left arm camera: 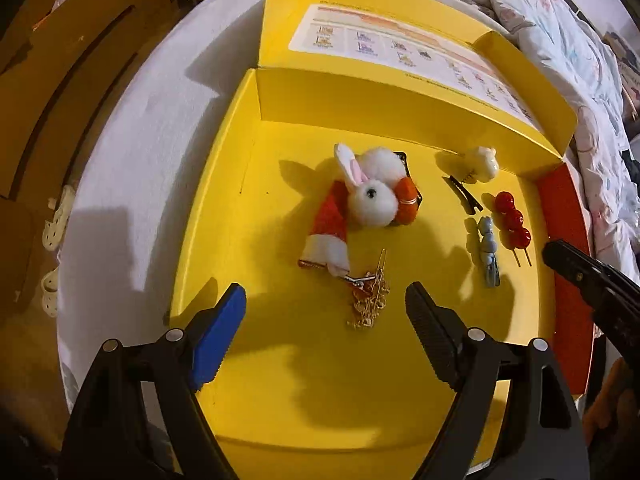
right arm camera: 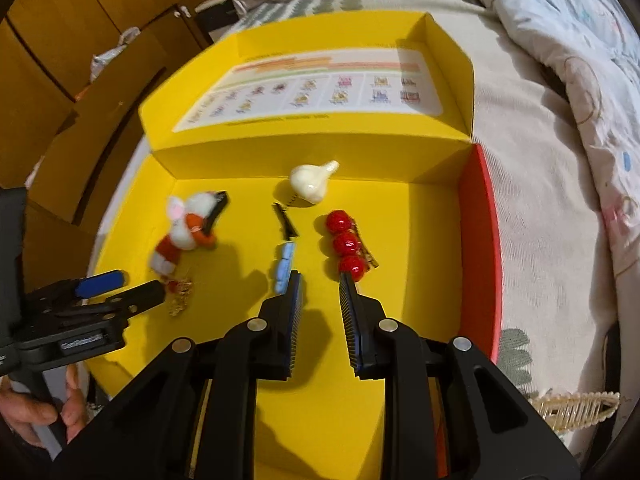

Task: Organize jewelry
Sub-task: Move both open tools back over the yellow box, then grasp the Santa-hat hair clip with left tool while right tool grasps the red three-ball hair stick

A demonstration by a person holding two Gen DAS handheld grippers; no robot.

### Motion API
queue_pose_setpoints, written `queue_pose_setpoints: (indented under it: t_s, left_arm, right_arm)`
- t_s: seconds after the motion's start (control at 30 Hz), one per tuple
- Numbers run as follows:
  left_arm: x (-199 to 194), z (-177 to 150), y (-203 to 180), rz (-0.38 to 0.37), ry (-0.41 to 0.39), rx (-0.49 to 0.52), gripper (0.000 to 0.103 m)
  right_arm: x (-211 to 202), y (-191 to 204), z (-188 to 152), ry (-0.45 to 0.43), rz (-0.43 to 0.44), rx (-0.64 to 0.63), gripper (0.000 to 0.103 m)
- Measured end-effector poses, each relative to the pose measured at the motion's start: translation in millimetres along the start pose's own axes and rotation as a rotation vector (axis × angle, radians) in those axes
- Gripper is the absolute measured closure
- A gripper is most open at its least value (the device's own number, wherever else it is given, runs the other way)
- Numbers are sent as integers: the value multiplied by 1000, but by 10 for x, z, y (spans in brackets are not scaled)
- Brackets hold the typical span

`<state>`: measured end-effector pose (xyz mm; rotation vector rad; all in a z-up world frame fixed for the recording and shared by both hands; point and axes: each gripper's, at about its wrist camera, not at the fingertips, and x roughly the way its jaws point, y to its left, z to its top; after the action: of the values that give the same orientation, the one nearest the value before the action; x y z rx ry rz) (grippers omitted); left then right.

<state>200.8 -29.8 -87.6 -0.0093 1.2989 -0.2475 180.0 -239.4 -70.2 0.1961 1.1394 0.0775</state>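
My left gripper (left arm camera: 326,312) hangs over the near part of the yellow box (left arm camera: 280,380), its fingers spread wide with nothing between them. Farthest left in the box lies the plush rabbit clip (left arm camera: 370,192), white with a red scarf and an orange bit at its side. Just below it, between my open fingers and a little beyond their tips, sits a small heap of gold chain (left arm camera: 370,298) touching the scarf's end. To the right comes a black hair clip (left arm camera: 464,194) with a white figure (left arm camera: 486,162) on a spring, lying near the back wall. Next to it lies a pale blue clip (left arm camera: 488,250), then the red bead clip (left arm camera: 512,220), three beads in a row.

My right gripper (right arm camera: 320,280) is partly open and holding nothing; its left finger looks to be touching the blue clip (right arm camera: 284,264), though the blur makes that uncertain, and its right fingertip is just at the nearest red bead (right arm camera: 352,265). The box's red side wall (right arm camera: 478,240) is furthest right, on the bedspread (right arm camera: 540,200).
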Motion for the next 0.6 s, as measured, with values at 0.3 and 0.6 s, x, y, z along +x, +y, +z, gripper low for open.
queue_pose_setpoints:
  t_s: [0.3, 0.6]
  left_arm:
    - [123, 79, 16, 25, 16, 8, 22]
    - [197, 120, -37, 66, 10, 39, 22]
  right_arm:
    - [204, -88, 124, 36, -45, -3, 78]
    - [353, -38, 212, 45, -107, -62, 56]
